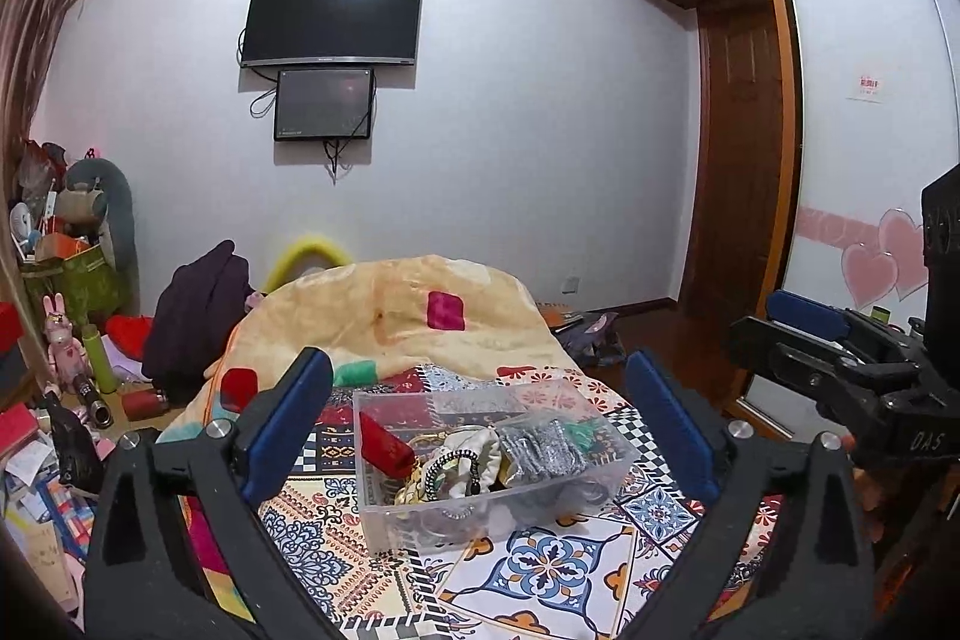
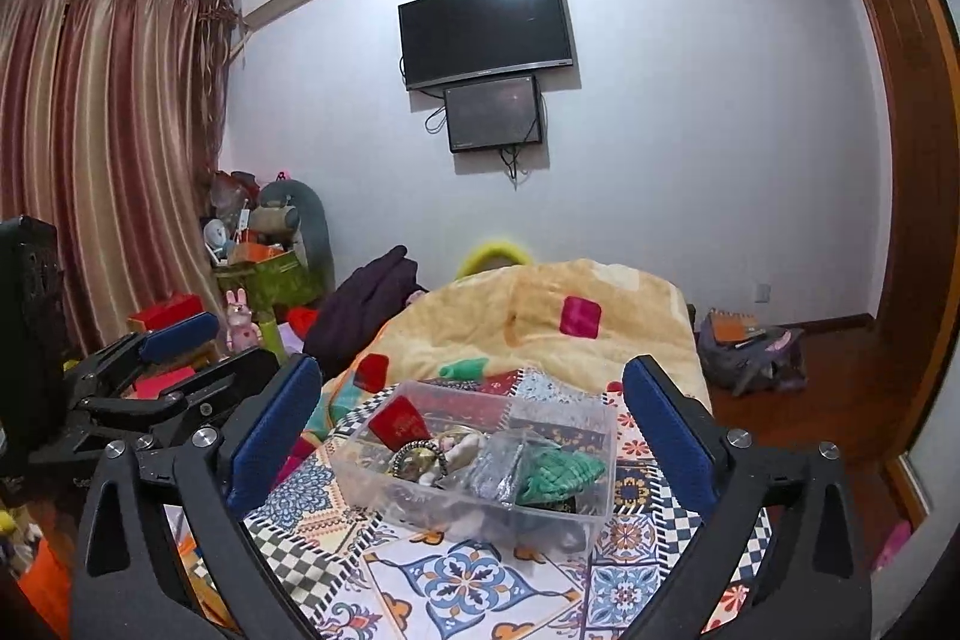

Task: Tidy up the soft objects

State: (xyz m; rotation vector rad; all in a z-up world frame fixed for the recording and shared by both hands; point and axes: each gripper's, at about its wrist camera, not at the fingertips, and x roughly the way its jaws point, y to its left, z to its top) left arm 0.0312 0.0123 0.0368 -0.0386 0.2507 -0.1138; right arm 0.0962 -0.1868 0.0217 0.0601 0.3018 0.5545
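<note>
A clear plastic box sits on a patterned cloth on the bed. It holds a red pouch, a silver-grey pouch, a green knitted piece, a cream soft item and beaded bracelets. My left gripper is open and empty, held above and in front of the box. My right gripper is open and empty, also just short of the box. Each gripper shows at the edge of the other's view.
A yellow blanket is heaped behind the box. A dark garment lies to its left. Clutter and toys fill the floor at left. A bag lies on the wooden floor at right. A wardrobe stands right.
</note>
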